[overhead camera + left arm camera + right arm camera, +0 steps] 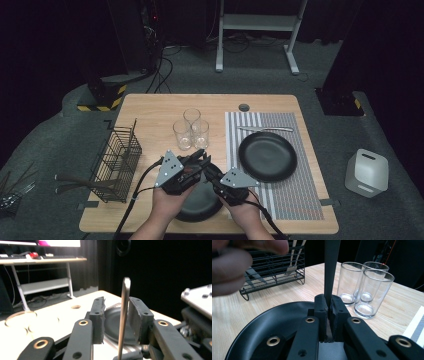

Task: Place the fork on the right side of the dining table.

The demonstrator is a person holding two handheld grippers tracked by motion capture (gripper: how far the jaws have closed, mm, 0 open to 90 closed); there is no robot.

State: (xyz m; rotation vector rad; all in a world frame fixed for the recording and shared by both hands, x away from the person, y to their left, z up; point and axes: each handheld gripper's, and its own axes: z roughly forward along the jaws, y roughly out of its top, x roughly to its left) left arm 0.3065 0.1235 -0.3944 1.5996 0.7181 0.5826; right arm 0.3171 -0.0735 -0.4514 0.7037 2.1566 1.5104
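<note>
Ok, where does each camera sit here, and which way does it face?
High view: above the person's side, looking forward and down on the table; left hand and right hand enter below.
Left gripper view: on the left gripper, facing the plate on the mat; jaws apart.
Right gripper view: on the right gripper, above the near plate, facing glasses and wire rack; jaws clamped.
Shared: both gripper views show the utensil between their jaws.

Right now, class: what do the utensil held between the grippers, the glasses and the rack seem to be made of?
Utensil: probably metal; its thin handle shows a pale satin sheen in the left gripper view. Which utensil it is cannot be told.
Glasses: clear glass, or perhaps clear plastic; the table shows through them.
Rack: dark wire, likely coated metal; thin rods form an open grid.
</note>
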